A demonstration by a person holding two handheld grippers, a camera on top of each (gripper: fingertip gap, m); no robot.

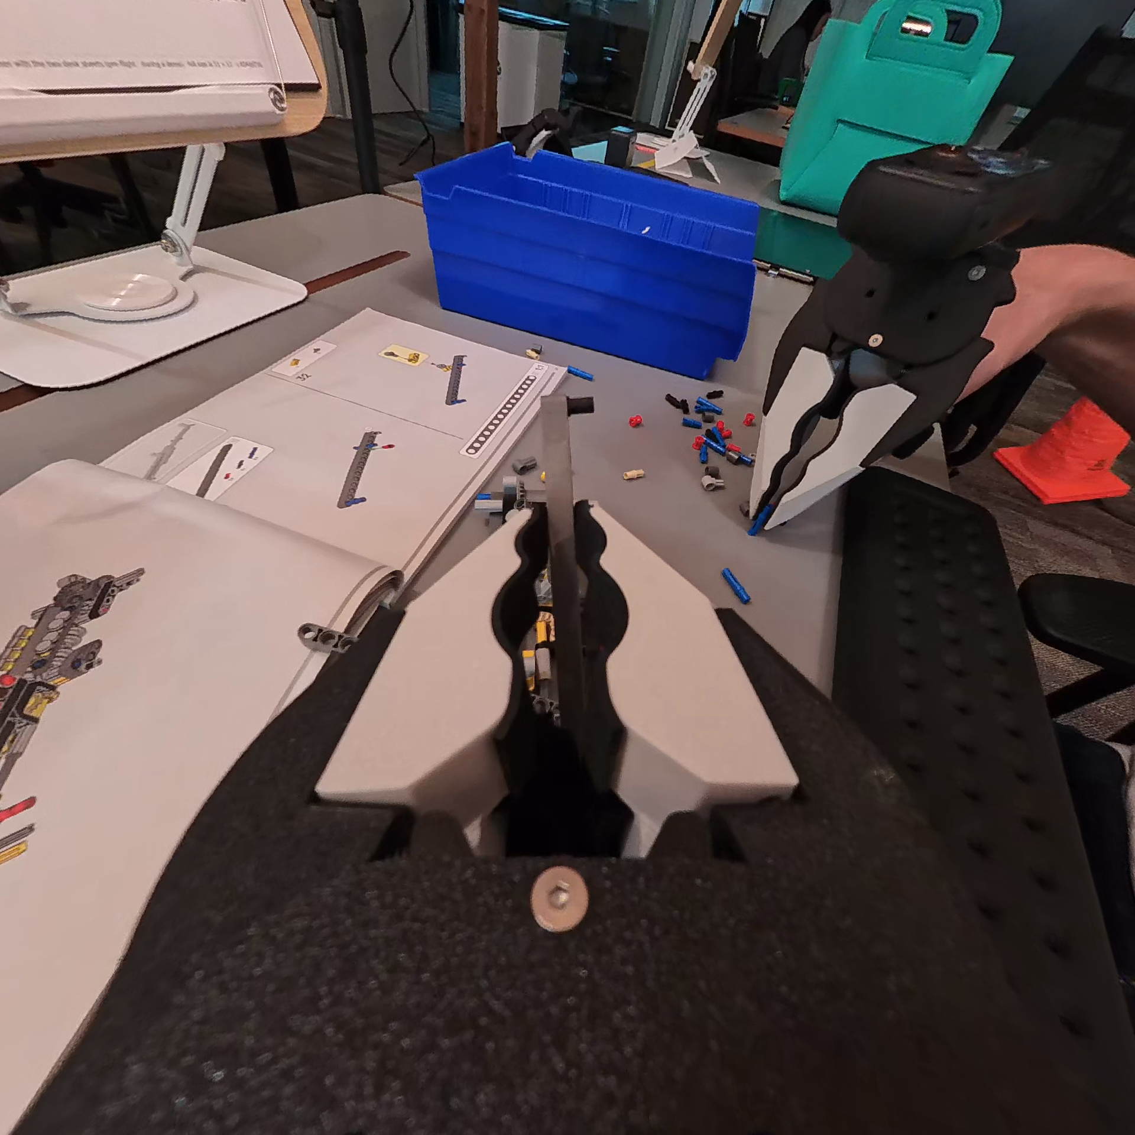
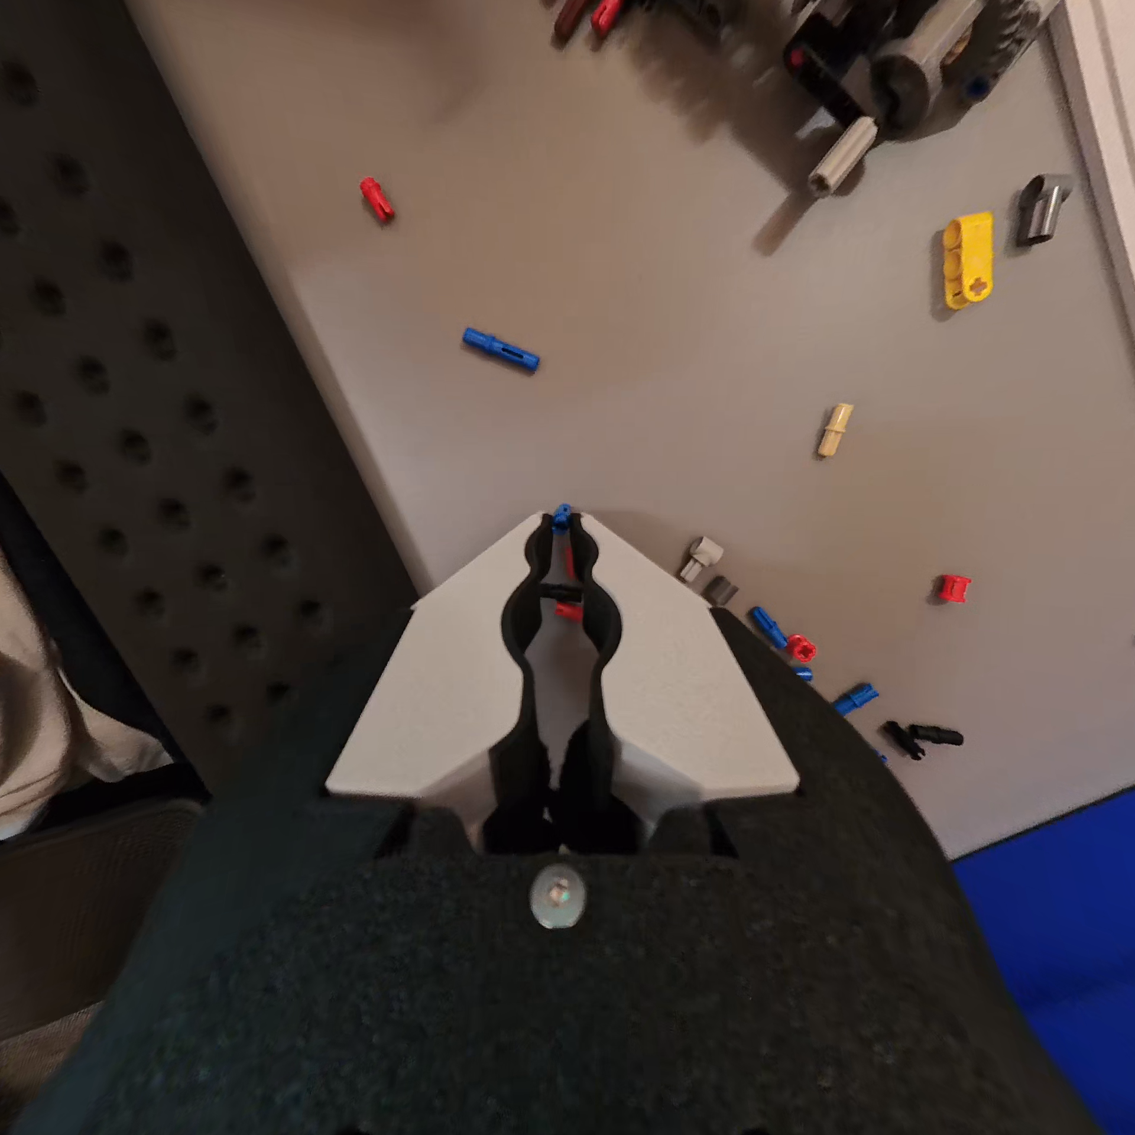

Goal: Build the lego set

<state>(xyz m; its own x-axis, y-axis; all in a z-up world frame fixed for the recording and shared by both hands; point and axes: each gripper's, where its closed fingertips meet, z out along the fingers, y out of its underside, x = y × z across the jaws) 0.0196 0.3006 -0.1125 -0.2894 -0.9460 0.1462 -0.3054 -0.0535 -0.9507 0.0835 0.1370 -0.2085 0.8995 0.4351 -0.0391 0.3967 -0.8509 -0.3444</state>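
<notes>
My left gripper (image 1: 556,513) is shut on a long dark grey beam (image 1: 556,454). The beam points forward and has a black pin (image 1: 580,404) at its far end. A partly built grey and yellow assembly (image 1: 510,497) lies on the table under it and also shows in the right wrist view (image 2: 890,74). My right gripper (image 2: 562,517) is shut on a small blue pin (image 2: 561,518), tips down at the table near its right edge. It shows in the left wrist view (image 1: 764,519) too, with the blue pin (image 1: 760,521) at its tip.
An open instruction booklet (image 1: 245,491) lies at left. A blue bin (image 1: 589,258) stands behind. Loose pins (image 1: 712,430) are scattered between bin and right gripper, one blue pin (image 2: 500,350) apart. A black perforated chair (image 1: 952,675) adjoins the table's right edge. A white stand (image 1: 123,307) sits far left. The gap from one gripper's tips to the other's is roughly 20 centimeters.
</notes>
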